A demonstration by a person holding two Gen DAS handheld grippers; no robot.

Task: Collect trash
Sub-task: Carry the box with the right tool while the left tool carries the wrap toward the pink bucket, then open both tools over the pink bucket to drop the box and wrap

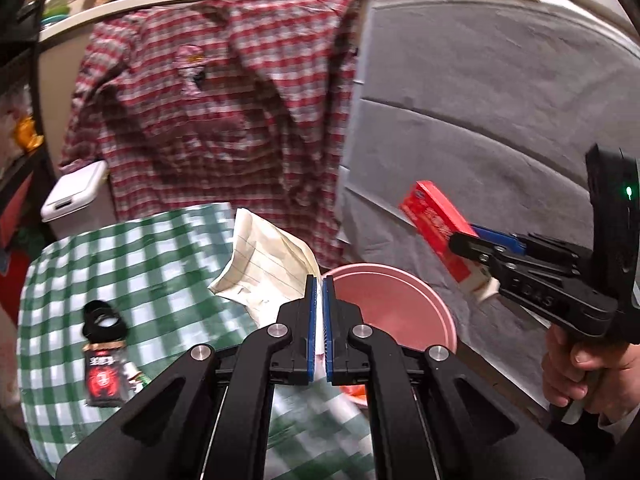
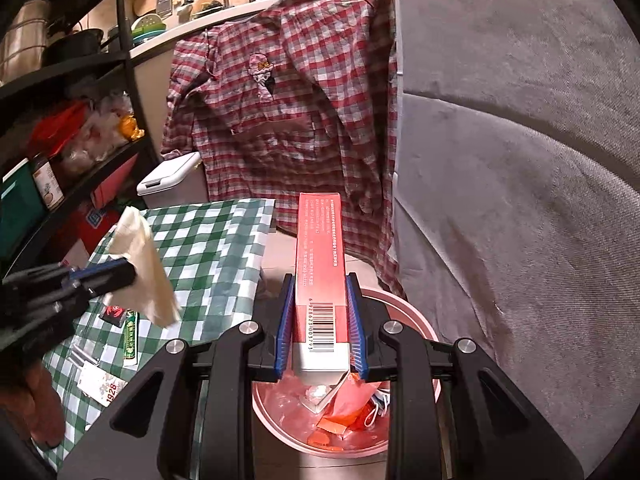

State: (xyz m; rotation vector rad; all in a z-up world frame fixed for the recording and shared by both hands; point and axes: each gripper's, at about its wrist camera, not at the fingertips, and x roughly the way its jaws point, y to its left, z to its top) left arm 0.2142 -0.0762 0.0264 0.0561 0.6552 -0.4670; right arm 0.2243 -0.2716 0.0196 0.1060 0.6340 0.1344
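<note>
The red box [image 2: 320, 276] is clamped lengthwise between the pads of the right gripper [image 2: 320, 320], jaws part-open around its width, and it hangs over the pink bin [image 2: 416, 320], its far end reaching beyond the bin's far rim. Trash already lies in the bottom of the bin. The left gripper [image 1: 320, 304], jaws pinched almost shut, holds a crumpled sheet of lined paper [image 1: 264, 264] just left of the bin, above the checked cloth of the bench [image 1: 120, 264]. To do this well, I judge each piece should be fully inside the rim before release, the long box tipped down first. A small packet [image 1: 104, 376] lies on the bench, farther left of the bin.
</note>
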